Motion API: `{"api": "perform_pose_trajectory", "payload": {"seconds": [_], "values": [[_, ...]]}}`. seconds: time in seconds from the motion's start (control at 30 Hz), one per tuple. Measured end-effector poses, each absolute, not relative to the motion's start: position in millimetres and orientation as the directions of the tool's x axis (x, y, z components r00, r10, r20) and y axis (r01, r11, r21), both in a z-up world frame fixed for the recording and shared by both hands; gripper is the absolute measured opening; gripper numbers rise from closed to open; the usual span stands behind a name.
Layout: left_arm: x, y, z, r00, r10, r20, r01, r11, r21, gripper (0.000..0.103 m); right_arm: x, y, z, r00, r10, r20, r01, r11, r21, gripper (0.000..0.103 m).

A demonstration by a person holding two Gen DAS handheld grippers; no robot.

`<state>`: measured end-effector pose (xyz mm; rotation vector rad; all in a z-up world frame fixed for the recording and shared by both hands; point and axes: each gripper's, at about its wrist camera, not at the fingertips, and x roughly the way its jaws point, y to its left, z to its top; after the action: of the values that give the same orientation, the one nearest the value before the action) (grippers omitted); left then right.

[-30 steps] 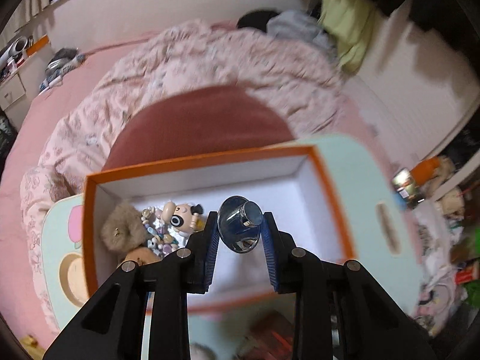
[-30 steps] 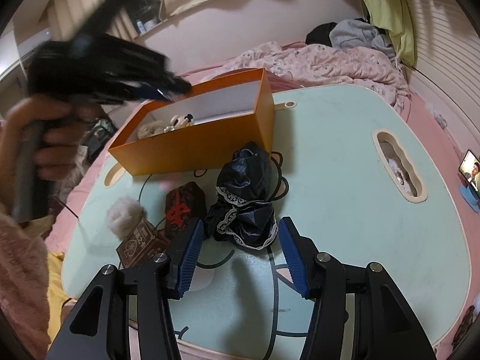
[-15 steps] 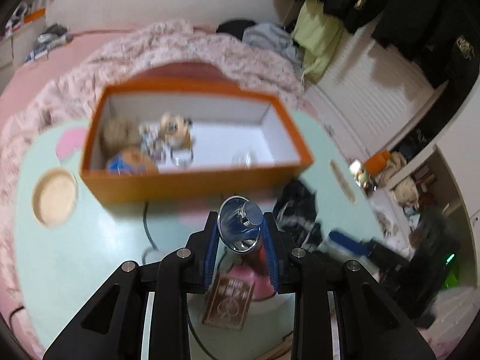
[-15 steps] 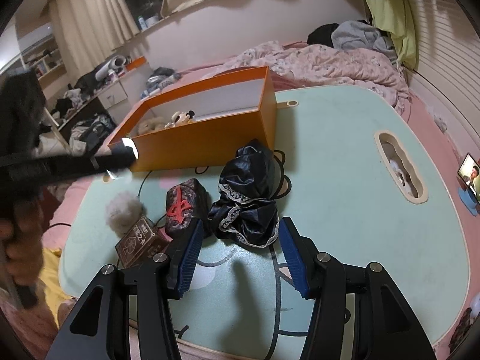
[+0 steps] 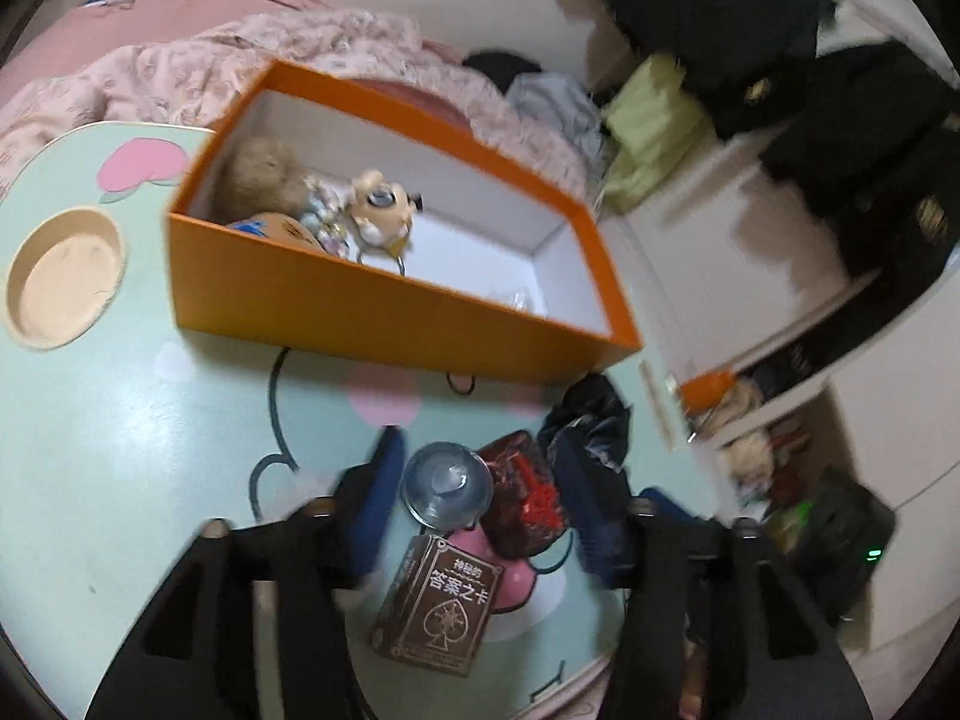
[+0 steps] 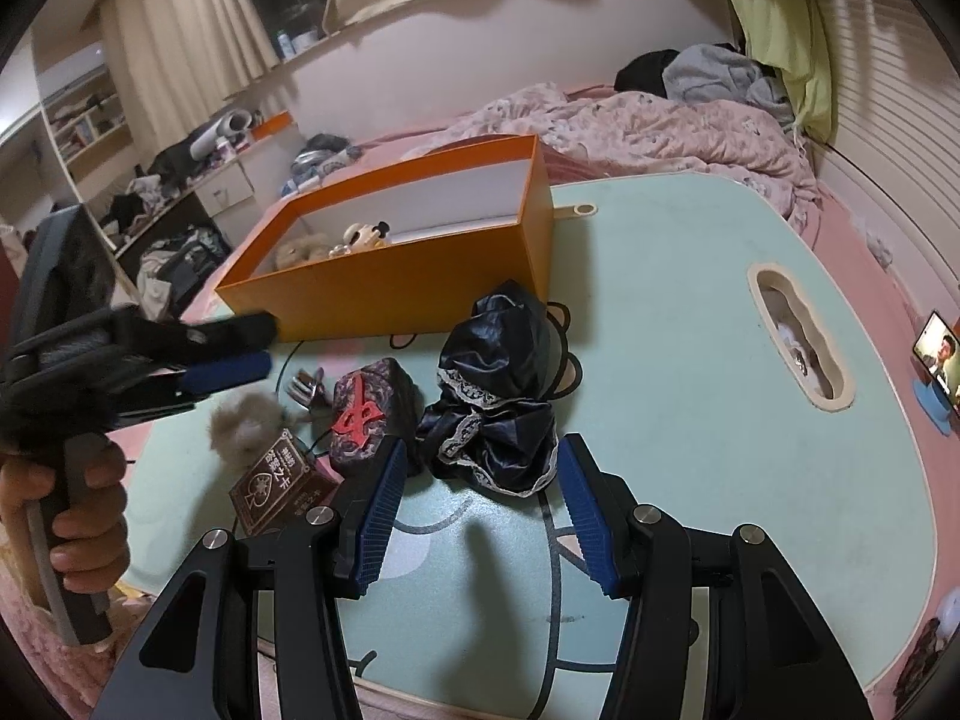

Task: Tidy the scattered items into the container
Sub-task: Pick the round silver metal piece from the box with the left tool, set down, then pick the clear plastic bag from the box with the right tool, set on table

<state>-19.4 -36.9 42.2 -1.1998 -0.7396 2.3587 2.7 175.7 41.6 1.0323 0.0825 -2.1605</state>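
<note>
An orange box (image 5: 384, 324) (image 6: 420, 276) stands on the mint table and holds plush toys (image 5: 264, 174) and trinkets. My left gripper (image 5: 480, 486) is open, its fingers wide apart; a small shiny round metal piece (image 5: 447, 486) sits between them, untouched by the pads. Below lie a brown card box (image 5: 441, 600) (image 6: 279, 480), a dark block with a red character (image 5: 528, 498) (image 6: 372, 414) and a black satin cloth (image 5: 591, 414) (image 6: 498, 402). My right gripper (image 6: 480, 498) is open and empty just in front of the cloth. A grey fluffy ball (image 6: 246, 426) lies left of the block.
The mint table (image 6: 690, 360) has a round recess (image 5: 63, 279) at the left and an oval slot (image 6: 798, 336) at the right. A bed with a pink quilt (image 6: 630, 126) lies behind. My left gripper shows at the left in the right wrist view (image 6: 228, 360).
My left gripper has pulled back from over the box to above the loose items and opened, letting go of the shiny metal piece. My right gripper has stayed still.
</note>
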Motion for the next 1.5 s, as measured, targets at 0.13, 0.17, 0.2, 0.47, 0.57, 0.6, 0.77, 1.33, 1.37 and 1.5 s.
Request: {"api": "perform_pose_trajectory", "payload": {"seconds": [0.13,0.17,0.2,0.47,0.57,0.6,0.77,1.33,1.37,1.5], "values": [[2.1,-54.2,45.7,-0.636,0.511,-0.578,-0.08,-0.789,-0.609,0.058,2.3,170.3,57.3,-0.428,-0.593,-0.682,0.665,-0.718,0.206,0.053],[7.9,-58.0,45.0,-0.653,0.507,-0.562,-0.078,-0.784,-0.616,0.058,1.2,167.8,66.0,-0.433,-0.6,-0.672,0.677,-0.709,0.197,0.053],[11.7,-60.2,43.9,-0.659,0.509,-0.554,-0.077,-0.778,-0.623,0.058,-0.4,163.1,76.9,-0.439,-0.608,-0.661,0.692,-0.698,0.183,0.051],[18.9,-69.9,43.9,-0.659,0.538,-0.525,-0.099,-0.755,-0.648,0.058,-64.1,61.4,131.0,-0.282,-0.502,-0.818,0.785,-0.61,0.104,0.037],[22.5,-71.1,40.5,-0.657,0.548,-0.517,-0.104,-0.746,-0.658,0.058,-106.0,23.2,103.7,-0.114,-0.349,-0.93,0.761,-0.632,0.144,0.03],[23.3,-71.0,40.0,-0.656,0.551,-0.515,-0.107,-0.744,-0.659,0.058,-112.2,18.3,96.9,-0.095,-0.317,-0.944,0.751,-0.645,0.141,0.03],[24.9,-69.1,39.5,-0.651,0.56,-0.512,-0.12,-0.742,-0.66,0.058,-123.7,3.4,67.8,-0.084,-0.184,-0.979,0.722,-0.689,0.067,0.03],[27.4,-65.7,40.1,-0.655,0.536,-0.533,-0.11,-0.766,-0.634,0.058,-125.5,35.0,98.3,-0.157,-0.45,-0.879,0.674,-0.699,0.238,0.026],[27.3,-66.3,39.7,-0.656,0.533,-0.534,-0.106,-0.766,-0.634,0.058,-120.1,40.2,107.4,-0.166,-0.483,-0.86,0.678,-0.689,0.256,0.026],[27.5,-67.8,39.4,-0.658,0.524,-0.54,-0.095,-0.77,-0.631,0.058,-83.7,71.8,138.1,-0.178,-0.609,-0.773,0.718,-0.618,0.321,0.026]]}}
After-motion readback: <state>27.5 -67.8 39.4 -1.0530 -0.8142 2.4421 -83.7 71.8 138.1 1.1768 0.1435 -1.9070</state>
